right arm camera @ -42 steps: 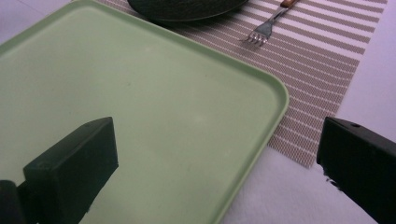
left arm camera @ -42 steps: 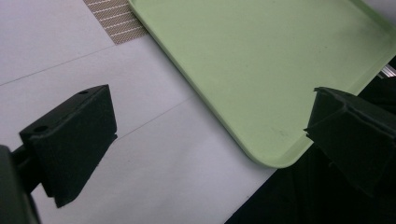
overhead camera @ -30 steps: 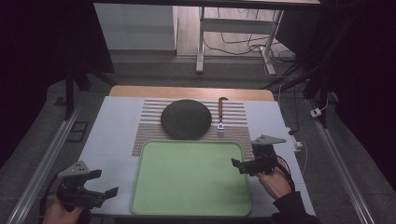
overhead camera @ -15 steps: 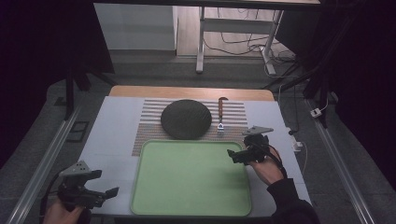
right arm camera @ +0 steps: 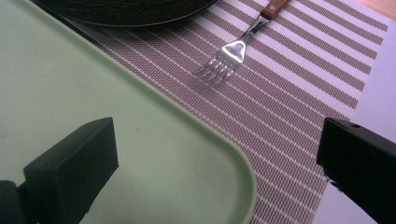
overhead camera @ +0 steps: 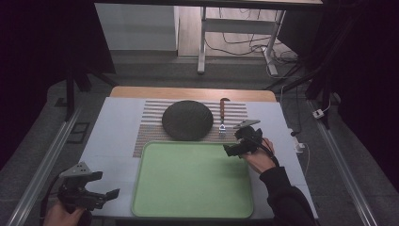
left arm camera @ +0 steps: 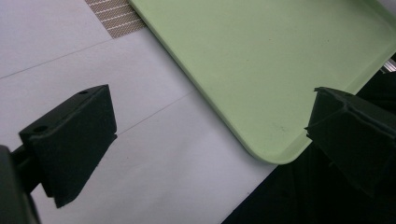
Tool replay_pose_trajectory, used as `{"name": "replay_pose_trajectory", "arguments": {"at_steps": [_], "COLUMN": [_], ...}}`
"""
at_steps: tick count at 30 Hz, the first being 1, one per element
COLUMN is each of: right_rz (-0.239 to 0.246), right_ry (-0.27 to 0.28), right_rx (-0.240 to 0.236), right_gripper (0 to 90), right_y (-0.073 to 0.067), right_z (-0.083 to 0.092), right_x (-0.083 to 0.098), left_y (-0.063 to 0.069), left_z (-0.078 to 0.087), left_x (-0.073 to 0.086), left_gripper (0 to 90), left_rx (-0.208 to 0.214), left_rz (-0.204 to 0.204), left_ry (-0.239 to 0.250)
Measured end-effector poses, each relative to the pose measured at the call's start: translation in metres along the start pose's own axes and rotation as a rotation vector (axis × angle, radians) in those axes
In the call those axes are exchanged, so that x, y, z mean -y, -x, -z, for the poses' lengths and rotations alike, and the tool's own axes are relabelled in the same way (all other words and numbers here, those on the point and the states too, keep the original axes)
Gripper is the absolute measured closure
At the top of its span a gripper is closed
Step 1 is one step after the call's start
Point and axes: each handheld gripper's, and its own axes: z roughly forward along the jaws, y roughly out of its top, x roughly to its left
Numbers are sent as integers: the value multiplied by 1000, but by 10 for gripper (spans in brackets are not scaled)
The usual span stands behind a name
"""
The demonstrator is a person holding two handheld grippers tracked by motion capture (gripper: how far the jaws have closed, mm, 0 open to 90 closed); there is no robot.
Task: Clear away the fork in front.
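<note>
The right tongs [overhead camera: 231, 149] are hovering over the far right corner of the green tray [overhead camera: 188, 188], released, with their two jaws standing wide apart and nothing between them. In the right gripper view the rounded corner of the tray [right arm camera: 140, 154] is lying below the jaws, and beyond it the fork [right arm camera: 229, 58] is resting on the striped placemat [right arm camera: 289, 102], tines pointing toward the tray and wooden handle running away toward the far side. The fork [overhead camera: 221, 117] is sitting just right of the dark round plate [overhead camera: 187, 120], which is also lying on the placemat [overhead camera: 150, 127], and its tines are lying close to the tray's far edge without touching it. The right tongs are near the fork but apart from it, on its near right side.

The left tongs [overhead camera: 106, 197] are hanging at the near left of the desk [overhead camera: 113, 141], just beside the tray's near left corner, pointing right. They too are released: in the left gripper view the jaws are spread wide, with the pale desk [left arm camera: 93, 56] surface and the tray's near corner [left arm camera: 261, 93] showing between them. The person's left hand [overhead camera: 61, 214] is gripping the tool at the desk's near edge, and the right hand [overhead camera: 259, 157] is reaching in from the near right.
</note>
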Motion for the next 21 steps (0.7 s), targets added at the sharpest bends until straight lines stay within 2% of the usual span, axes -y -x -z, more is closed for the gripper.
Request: {"name": "replay_pose_trajectory", "arguments": {"at_steps": [7, 21], "right_rz": [42, 168], "right_ry": [-17, -68], "right_rx": [33, 143], "right_gripper": [0, 0], "right_y": [2, 6], "right_z": [-14, -42], "right_x": [-12, -26], "left_y": [0, 0], "left_z": [0, -1], "left_x": [0, 0], "left_gripper": [14, 14], "left_rx": [1, 4], "left_rz": [0, -2], "left_ry": [-1, -6]}}
